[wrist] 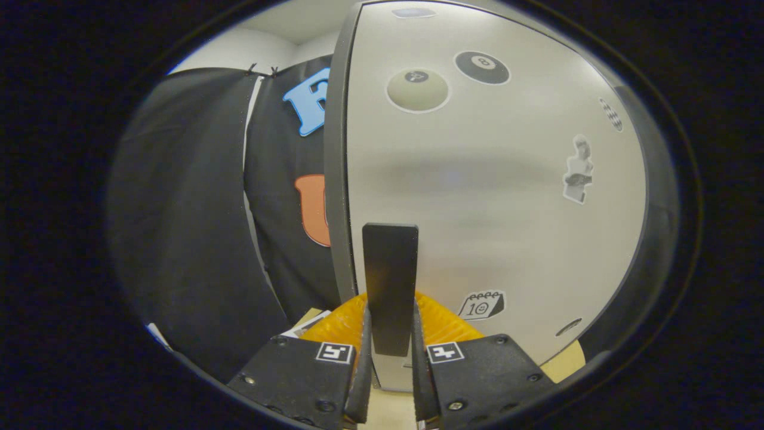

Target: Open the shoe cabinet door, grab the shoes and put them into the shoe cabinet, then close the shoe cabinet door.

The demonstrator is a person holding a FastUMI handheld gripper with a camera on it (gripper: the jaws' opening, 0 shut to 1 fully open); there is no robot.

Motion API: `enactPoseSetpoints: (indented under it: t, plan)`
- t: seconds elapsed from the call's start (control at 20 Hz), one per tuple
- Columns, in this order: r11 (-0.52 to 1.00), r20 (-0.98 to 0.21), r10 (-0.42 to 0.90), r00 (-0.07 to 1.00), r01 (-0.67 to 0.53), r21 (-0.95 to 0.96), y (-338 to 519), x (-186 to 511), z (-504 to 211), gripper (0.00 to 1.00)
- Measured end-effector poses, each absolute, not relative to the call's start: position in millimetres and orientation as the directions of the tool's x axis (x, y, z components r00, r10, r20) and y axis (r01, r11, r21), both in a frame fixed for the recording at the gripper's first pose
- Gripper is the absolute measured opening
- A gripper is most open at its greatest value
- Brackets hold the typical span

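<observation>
The shoe cabinet door [501, 197] is a pale glossy panel with a dark rim, and it stands close in front of me. A flat black upright handle [390, 263] sits near the door's left edge. My gripper [390, 325] is shut on the lower part of this handle, with one finger pressing on each side. The handle's top sticks up beyond the fingertips. The door's dark left edge [335, 179] stands out against the black cloth wall behind it.
Several stickers dot the door, among them two billiard balls [418, 89] and a calendar [482, 304]. The black cloth wall [197, 209] hangs to the left. A pale surface [567, 358] shows under the door's lower right, and a sheet of paper [307, 325] lies at lower left.
</observation>
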State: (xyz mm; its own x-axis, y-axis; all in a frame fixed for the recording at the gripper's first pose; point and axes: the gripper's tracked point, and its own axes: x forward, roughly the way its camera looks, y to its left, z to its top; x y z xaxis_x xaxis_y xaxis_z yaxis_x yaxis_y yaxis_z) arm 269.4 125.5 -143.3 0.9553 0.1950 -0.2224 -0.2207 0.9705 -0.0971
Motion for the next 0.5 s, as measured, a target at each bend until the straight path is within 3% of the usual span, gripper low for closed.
enactPoseSetpoints:
  t: [0.5]
  plan:
    - [0.943,-0.216,0.288,0.933,-0.316,-0.107,117,222,-141,0.28]
